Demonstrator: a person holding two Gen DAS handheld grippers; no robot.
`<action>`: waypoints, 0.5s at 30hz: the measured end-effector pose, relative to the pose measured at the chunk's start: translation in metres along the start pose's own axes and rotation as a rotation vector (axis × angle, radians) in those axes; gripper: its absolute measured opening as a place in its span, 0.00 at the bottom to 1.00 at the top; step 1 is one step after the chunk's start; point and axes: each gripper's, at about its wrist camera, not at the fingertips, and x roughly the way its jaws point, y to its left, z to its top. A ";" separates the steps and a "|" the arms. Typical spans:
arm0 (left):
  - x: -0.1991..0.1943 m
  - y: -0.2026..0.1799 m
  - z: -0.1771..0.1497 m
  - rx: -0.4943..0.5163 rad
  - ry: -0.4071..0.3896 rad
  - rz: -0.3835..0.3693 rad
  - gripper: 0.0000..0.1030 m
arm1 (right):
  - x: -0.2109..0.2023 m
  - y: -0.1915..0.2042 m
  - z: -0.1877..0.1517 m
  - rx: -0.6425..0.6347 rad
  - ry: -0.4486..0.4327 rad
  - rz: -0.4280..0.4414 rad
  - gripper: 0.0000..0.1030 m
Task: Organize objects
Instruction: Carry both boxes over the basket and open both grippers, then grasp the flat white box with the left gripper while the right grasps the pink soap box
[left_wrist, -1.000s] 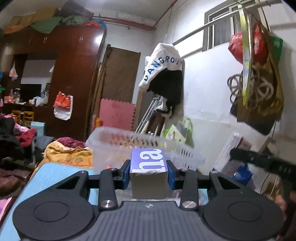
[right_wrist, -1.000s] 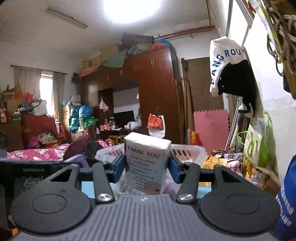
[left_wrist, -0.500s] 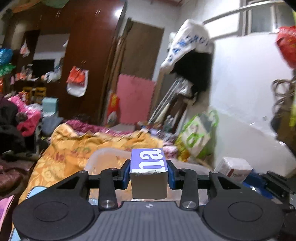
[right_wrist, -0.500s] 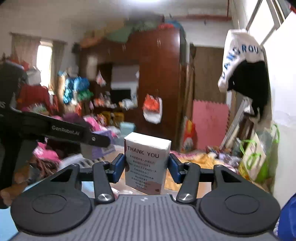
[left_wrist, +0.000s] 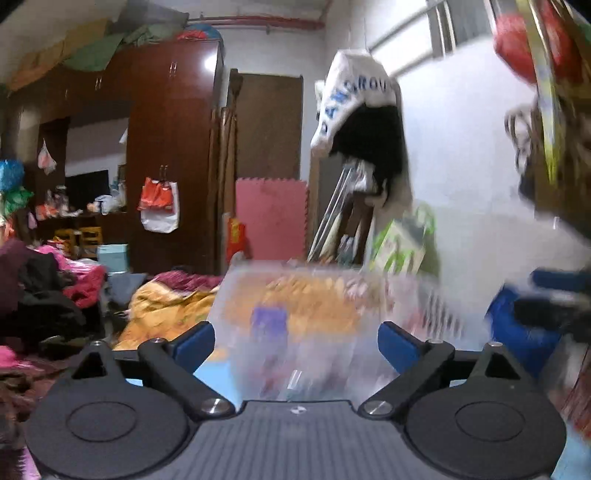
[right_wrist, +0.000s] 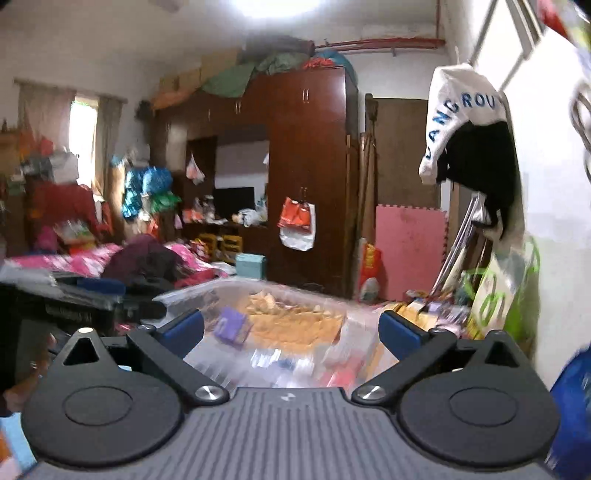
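Observation:
A clear plastic basket (left_wrist: 325, 295) stands right in front of both grippers; it also shows in the right wrist view (right_wrist: 295, 310). It is blurred by motion. A purple-blue box (left_wrist: 269, 325) lies inside it, also seen in the right wrist view (right_wrist: 232, 326). My left gripper (left_wrist: 295, 345) is open and empty, just before the basket. My right gripper (right_wrist: 291, 332) is open and empty over the basket's near rim. The white "THANK YOU" pack is not clearly visible; blurred items lie low in the basket.
The other gripper's black body (right_wrist: 55, 302) sits at the left of the right wrist view, and a blue bag (left_wrist: 517, 332) at the right of the left view. A white wall with hanging bags (left_wrist: 546, 110) is close on the right. A blue tabletop (left_wrist: 214, 373) lies under the basket.
Both grippers have opened. The purple-blue box has left the left gripper and lies in the basket. The white "THANK YOU" pack has left the right gripper.

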 end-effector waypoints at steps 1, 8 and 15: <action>0.004 0.000 -0.012 0.016 0.042 0.011 0.94 | -0.005 0.002 -0.014 0.014 0.018 0.002 1.00; 0.061 0.019 -0.048 -0.046 0.272 -0.042 0.88 | 0.039 0.009 -0.069 0.176 0.247 -0.024 1.00; 0.062 0.012 -0.056 -0.003 0.288 -0.033 0.88 | 0.067 0.042 -0.081 0.101 0.338 -0.044 0.98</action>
